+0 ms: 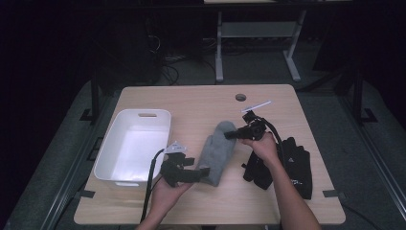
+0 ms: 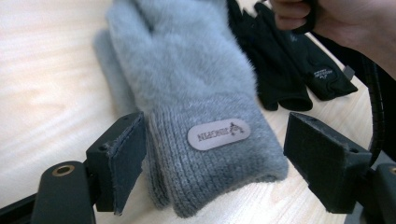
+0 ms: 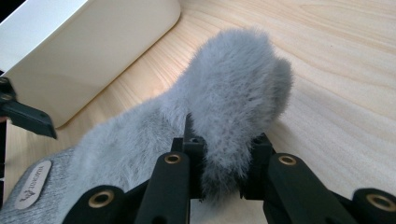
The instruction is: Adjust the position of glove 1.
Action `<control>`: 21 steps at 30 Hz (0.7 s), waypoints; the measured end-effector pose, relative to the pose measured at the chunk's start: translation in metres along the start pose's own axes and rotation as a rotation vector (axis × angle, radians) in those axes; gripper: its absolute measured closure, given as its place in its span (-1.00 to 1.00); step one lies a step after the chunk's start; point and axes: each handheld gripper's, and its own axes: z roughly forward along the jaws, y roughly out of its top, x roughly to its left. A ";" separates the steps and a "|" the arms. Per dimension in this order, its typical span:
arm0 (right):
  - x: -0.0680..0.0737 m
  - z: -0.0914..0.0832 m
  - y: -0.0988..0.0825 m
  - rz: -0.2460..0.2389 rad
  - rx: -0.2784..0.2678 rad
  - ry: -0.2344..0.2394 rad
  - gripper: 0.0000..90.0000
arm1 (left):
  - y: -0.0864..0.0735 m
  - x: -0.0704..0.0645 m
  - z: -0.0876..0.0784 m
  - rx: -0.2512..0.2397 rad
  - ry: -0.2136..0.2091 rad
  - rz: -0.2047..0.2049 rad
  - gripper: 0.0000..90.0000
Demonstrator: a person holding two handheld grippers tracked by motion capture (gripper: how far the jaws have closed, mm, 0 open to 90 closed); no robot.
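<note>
The fluffy grey knitted mitten lies at the centre of the high view, light and limp. The right gripper pinches its furry tip; the left gripper stands open around the firmer ribbed cuff, the better hold.

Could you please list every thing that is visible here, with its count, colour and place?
Fluffy mitten: one, grey, middle of the table, labelled knit cuff toward the person.
Gloves: a black pile, count unclear, right of the mitten.
Bin: one, white, left part of the table.
Table: one, light wood, with a round hole near the far edge.
Left tool: one, black, open around the mitten's cuff, pads apart from it.
Right tool: one, black, shut on the mitten's furry tip.
</note>
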 end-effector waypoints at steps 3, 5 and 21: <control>-0.001 0.000 -0.003 -0.005 0.000 -0.002 0.69 | 0.001 0.001 0.005 0.023 0.001 -0.008 -0.54; -0.002 0.000 -0.006 -0.020 -0.002 0.000 0.69 | 0.001 0.004 0.008 0.045 -0.011 -0.045 -0.54; -0.003 -0.001 -0.011 -0.056 0.020 -0.012 0.68 | -0.001 0.022 0.027 0.183 -0.058 -0.168 -0.45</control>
